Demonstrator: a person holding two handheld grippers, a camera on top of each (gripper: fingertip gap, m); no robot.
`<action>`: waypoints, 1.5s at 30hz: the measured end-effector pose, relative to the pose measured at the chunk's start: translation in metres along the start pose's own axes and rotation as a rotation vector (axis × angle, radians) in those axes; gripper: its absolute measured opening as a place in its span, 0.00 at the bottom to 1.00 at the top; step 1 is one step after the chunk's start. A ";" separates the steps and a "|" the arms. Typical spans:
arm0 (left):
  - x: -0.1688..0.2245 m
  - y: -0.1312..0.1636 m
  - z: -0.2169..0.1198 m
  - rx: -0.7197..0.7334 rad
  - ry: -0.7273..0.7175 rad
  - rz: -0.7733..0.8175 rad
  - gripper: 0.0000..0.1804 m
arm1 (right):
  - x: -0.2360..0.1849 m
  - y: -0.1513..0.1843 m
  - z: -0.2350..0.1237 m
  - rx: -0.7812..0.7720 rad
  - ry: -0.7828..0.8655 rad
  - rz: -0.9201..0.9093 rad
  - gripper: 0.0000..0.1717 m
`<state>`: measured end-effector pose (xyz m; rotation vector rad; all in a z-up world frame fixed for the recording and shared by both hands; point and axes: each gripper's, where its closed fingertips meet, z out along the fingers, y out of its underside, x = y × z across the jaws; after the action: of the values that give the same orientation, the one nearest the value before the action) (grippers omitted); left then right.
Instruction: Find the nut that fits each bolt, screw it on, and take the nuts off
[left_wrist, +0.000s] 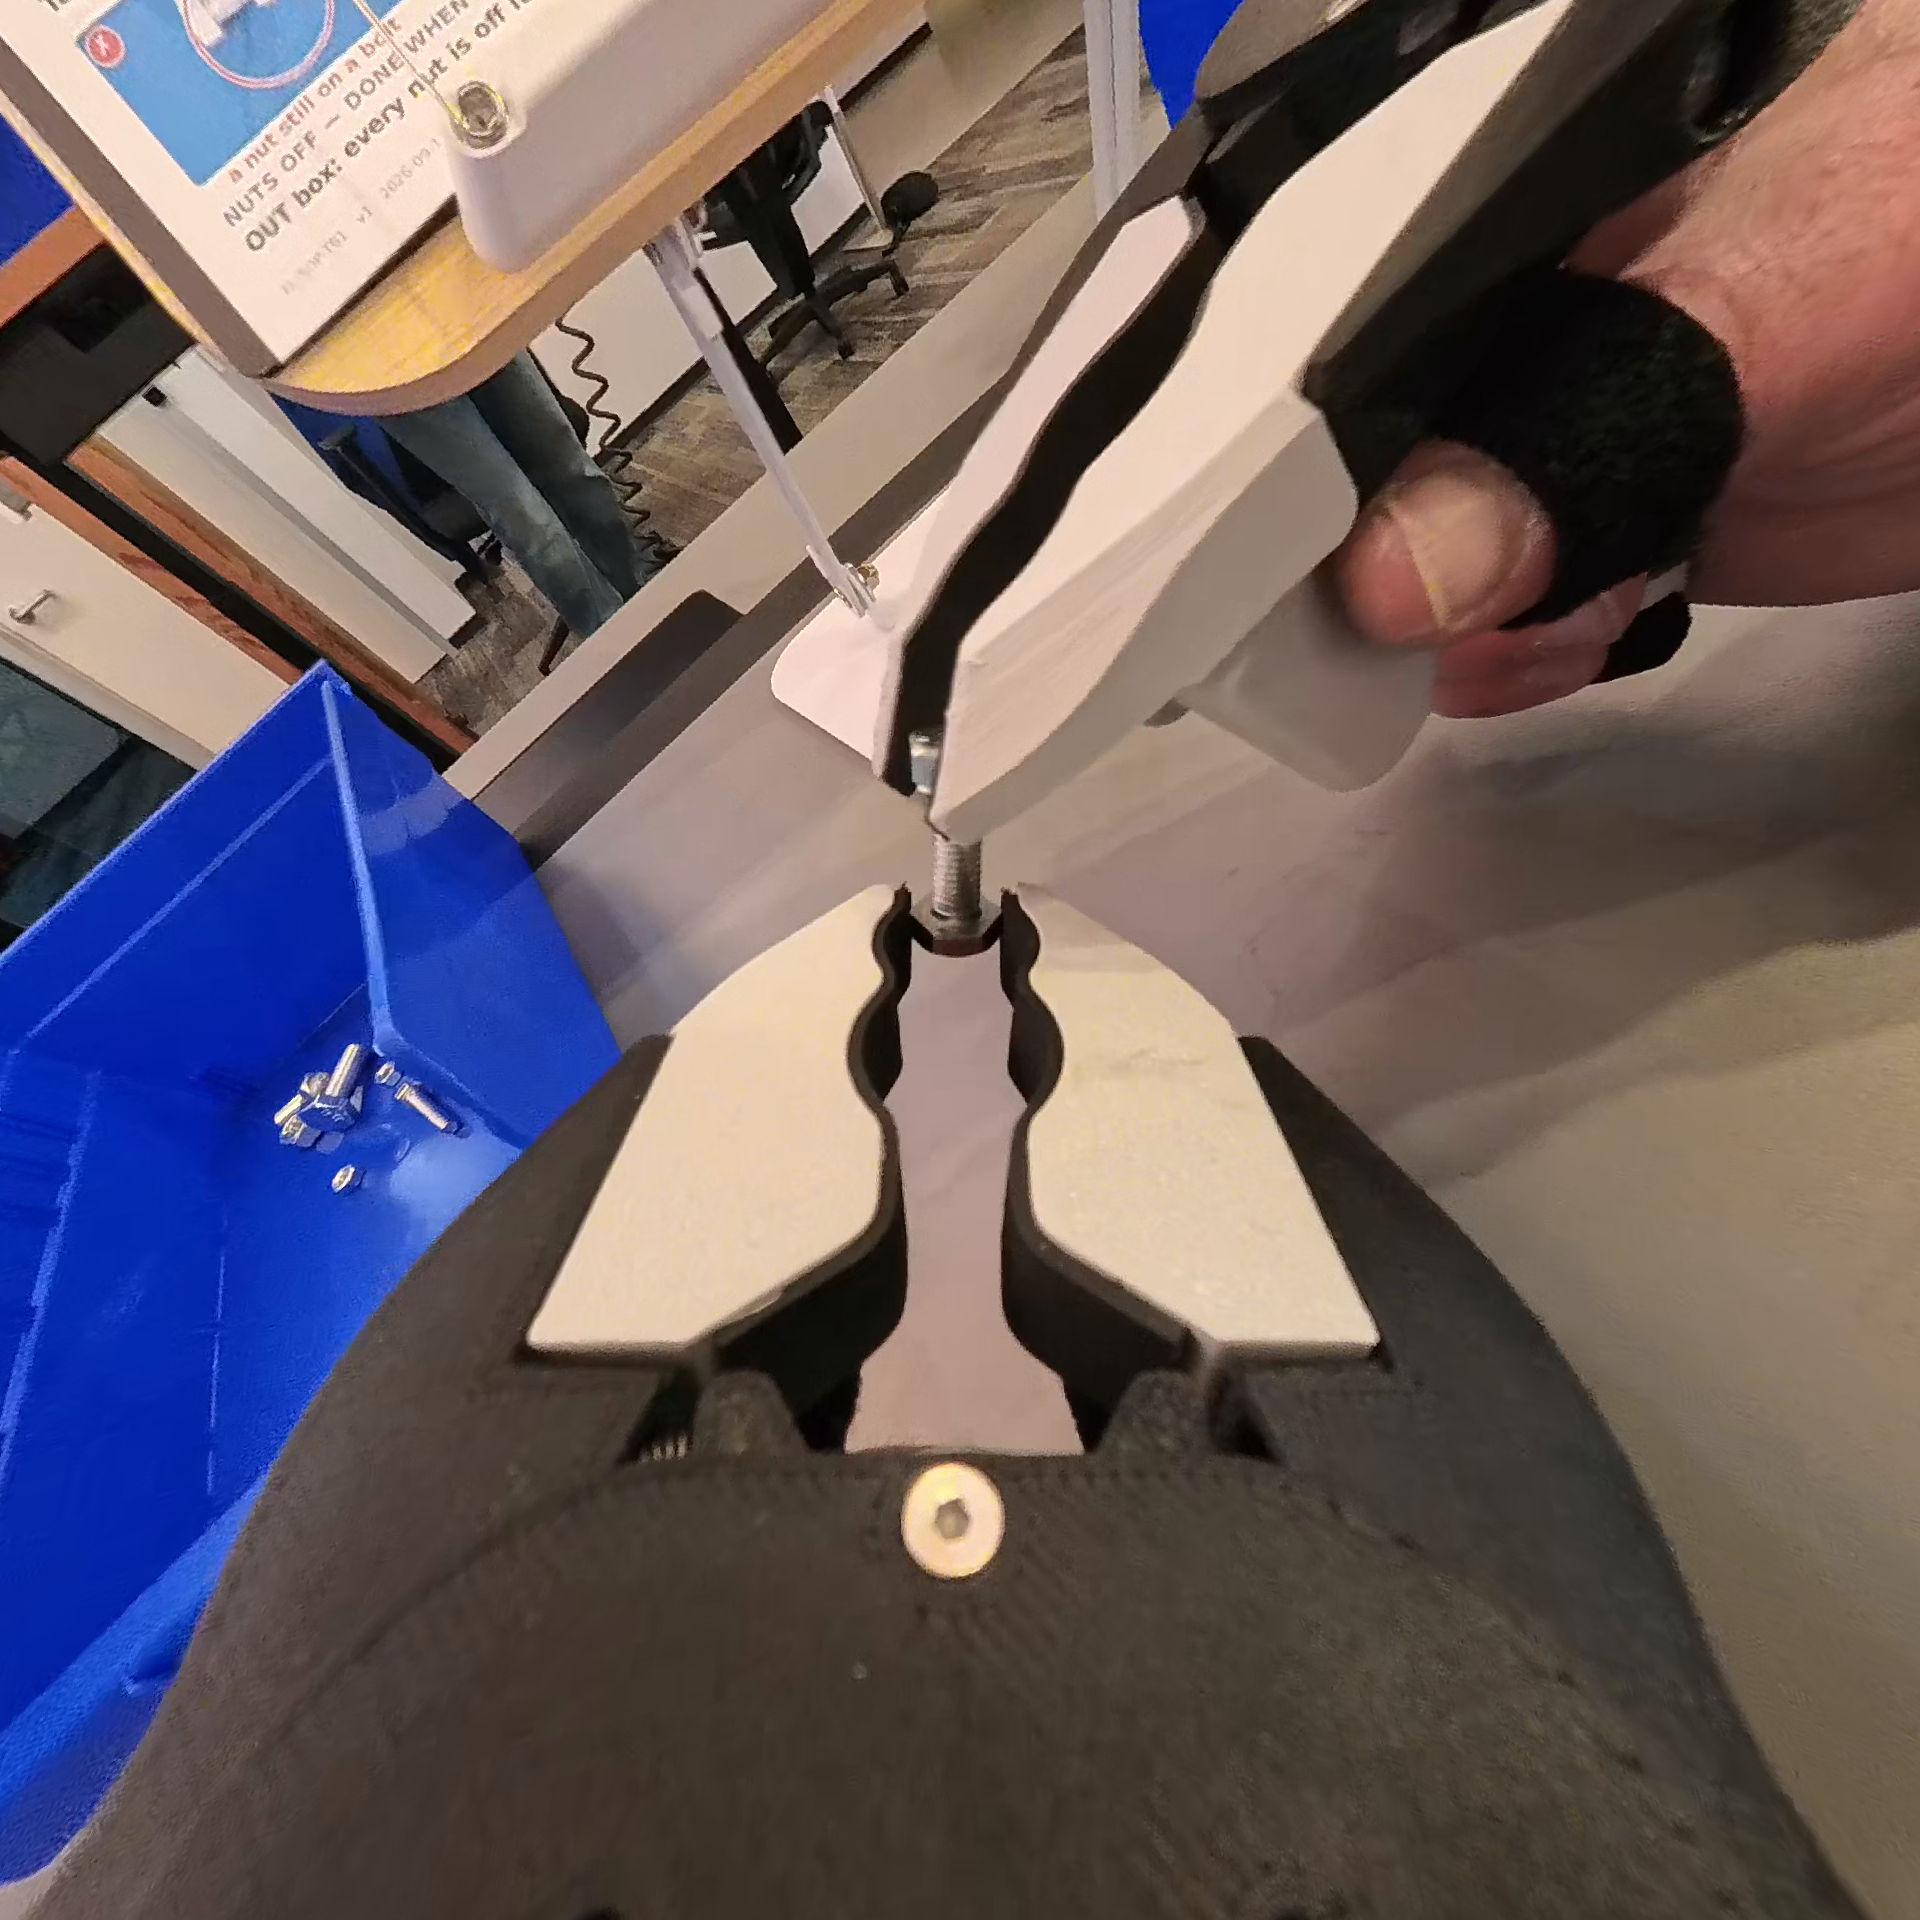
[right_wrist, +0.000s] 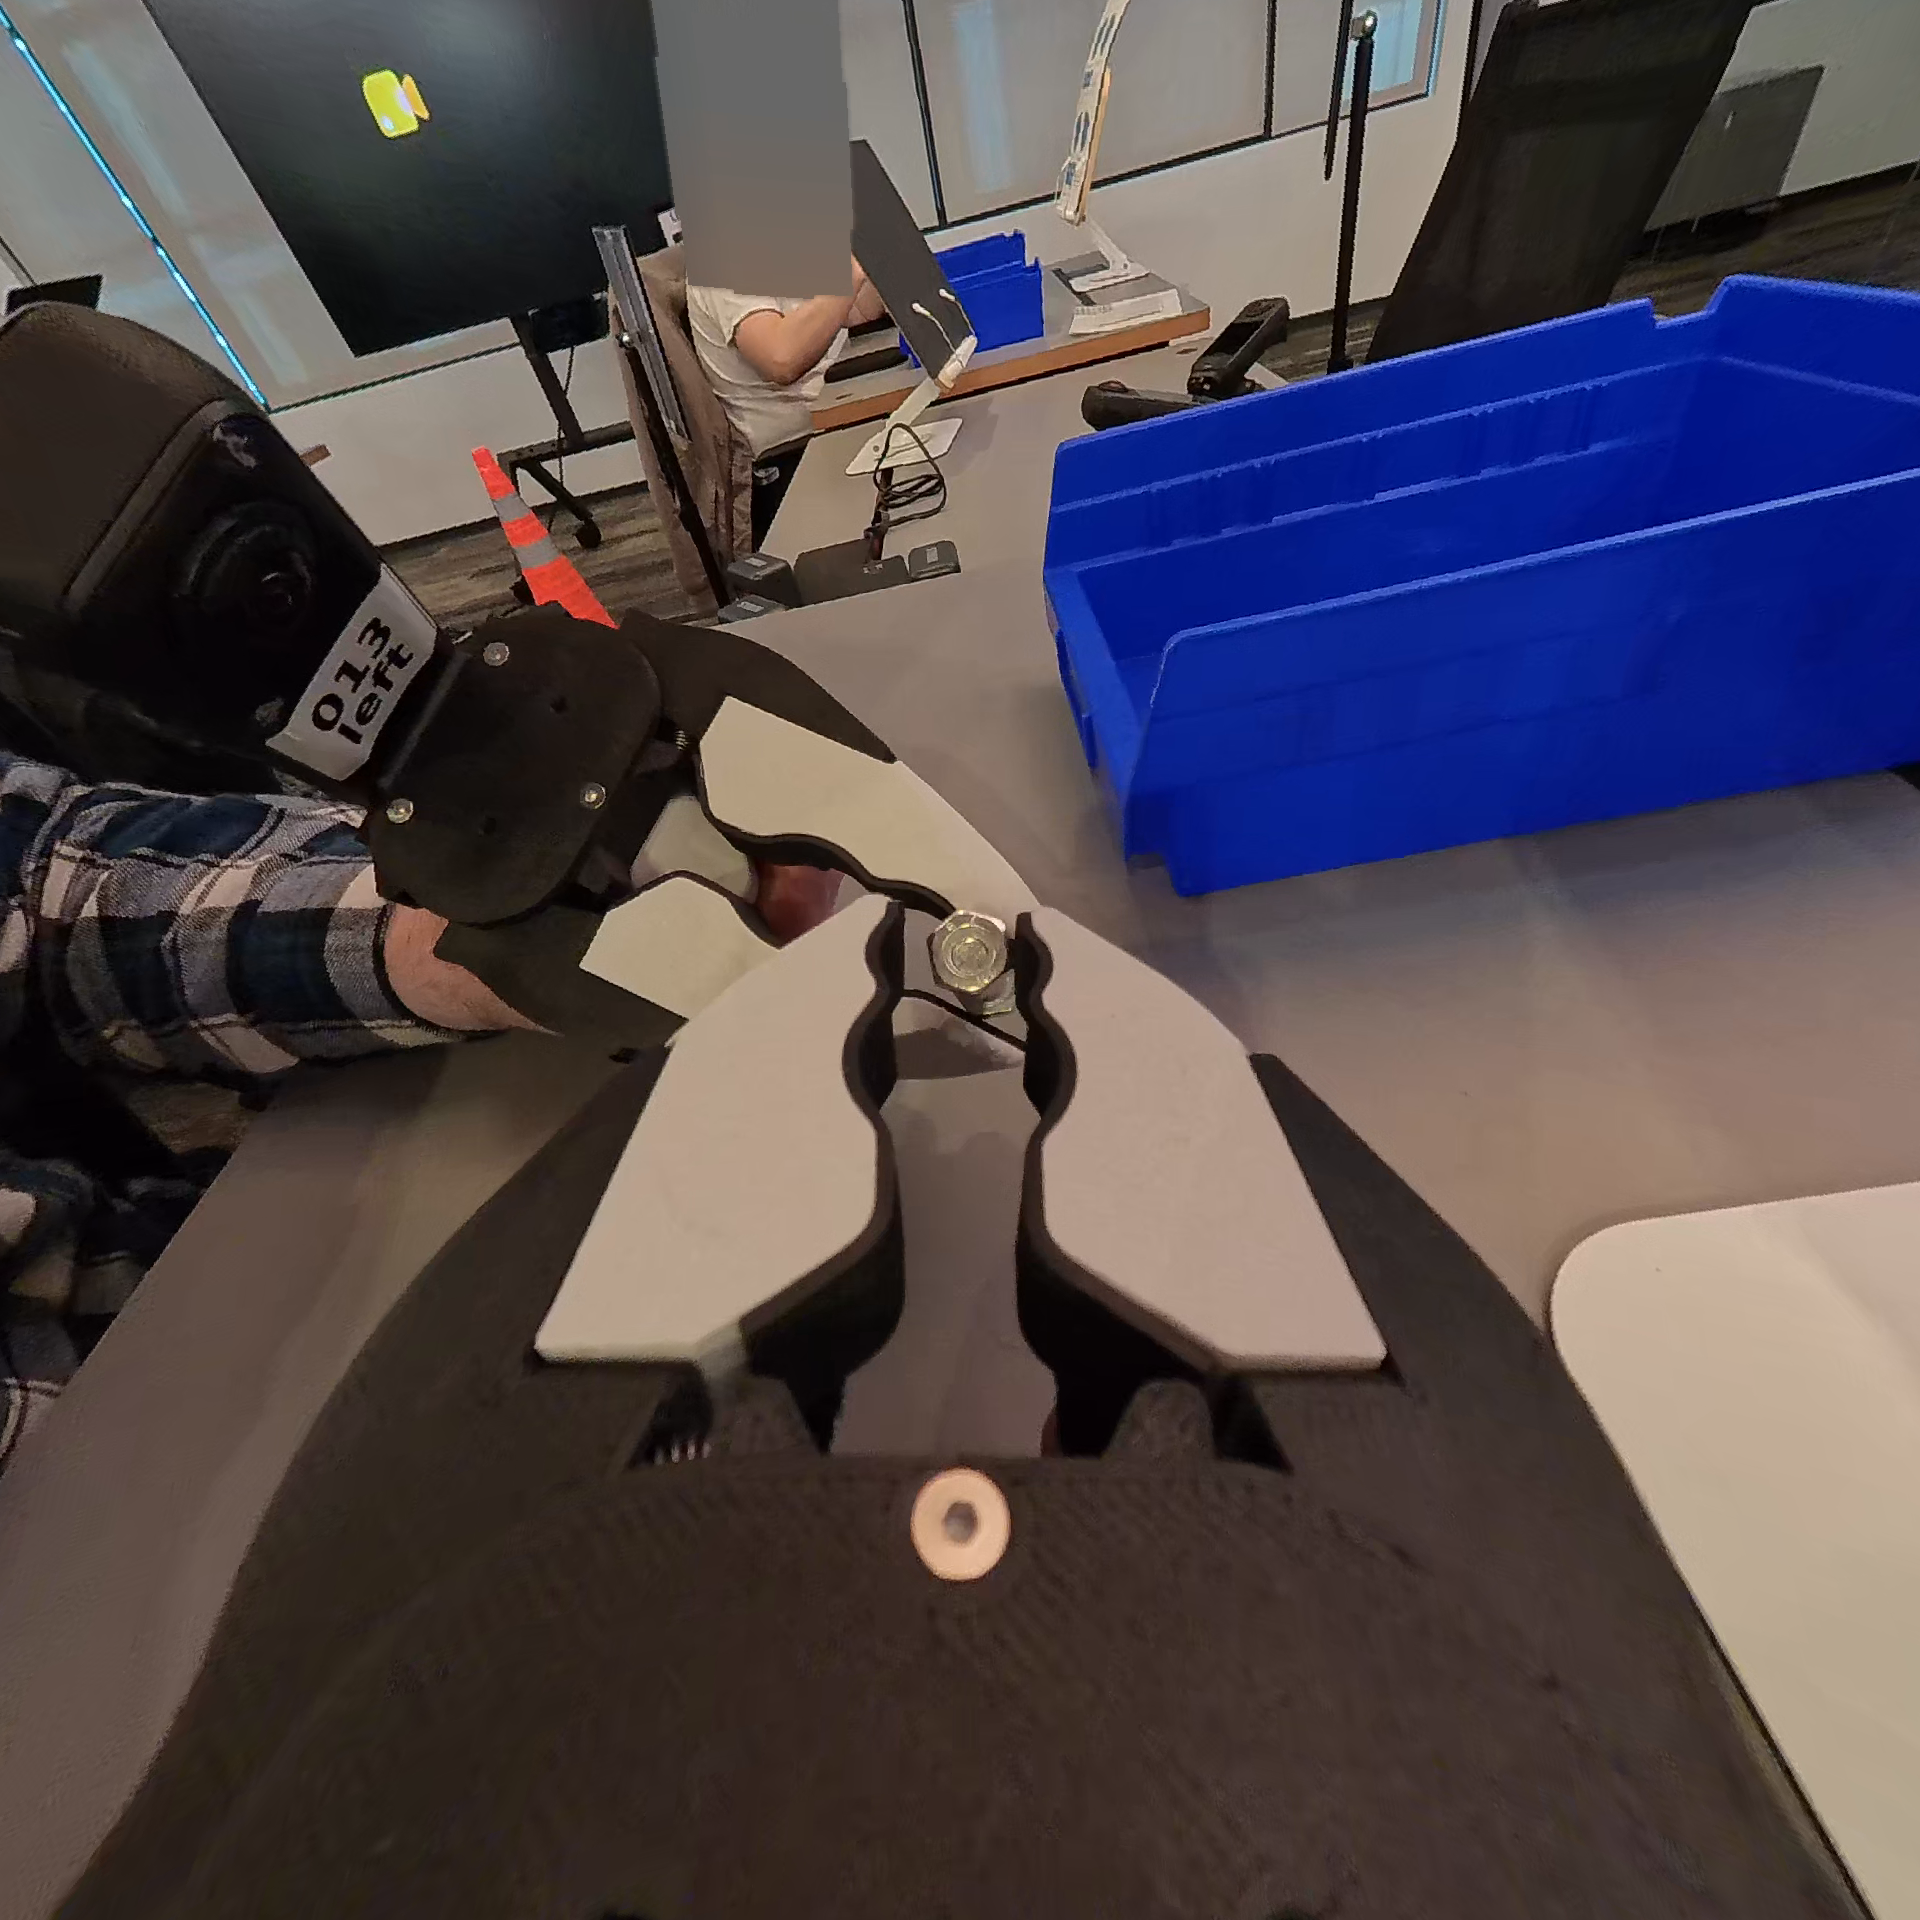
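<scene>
Left gripper (left_wrist: 956, 914) clamped on nut (left_wrist: 958, 932), both pads pressed against its flats. Bolt (left_wrist: 954, 873) threaded through nut, shank rising toward 12 o'clock. Right gripper (right_wrist: 961, 951) parted around bolt head (right_wrist: 968, 951): head against the 3 o'clock pad, clear of the 9 o'clock pad. Blue bin (left_wrist: 260, 935) at 9 o'clock of the left gripper, with loose hardware (left_wrist: 343, 1107) inside.

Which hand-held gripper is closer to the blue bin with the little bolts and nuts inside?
Left. The left hand-held gripper sits right beside the blue bin, which fills that view's left side. The right hand-held gripper reaches in from the far side, away from it.
</scene>
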<state>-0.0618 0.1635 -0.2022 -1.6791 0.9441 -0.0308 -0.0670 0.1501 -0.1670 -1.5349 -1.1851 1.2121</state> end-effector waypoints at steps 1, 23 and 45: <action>0.000 0.000 0.000 0.001 0.002 -0.006 0.09 | 0.000 0.000 0.000 -0.001 -0.001 0.001 0.12; -0.003 -0.002 -0.002 0.020 0.009 -0.047 0.09 | -0.001 0.001 0.001 -0.014 0.019 -0.043 0.14; -0.007 -0.004 -0.002 0.050 0.034 -0.143 0.09 | 0.002 -0.003 -0.004 0.026 0.033 -0.060 0.23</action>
<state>-0.0656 0.1662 -0.1953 -1.7012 0.8407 -0.1776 -0.0637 0.1530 -0.1635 -1.4838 -1.1814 1.1547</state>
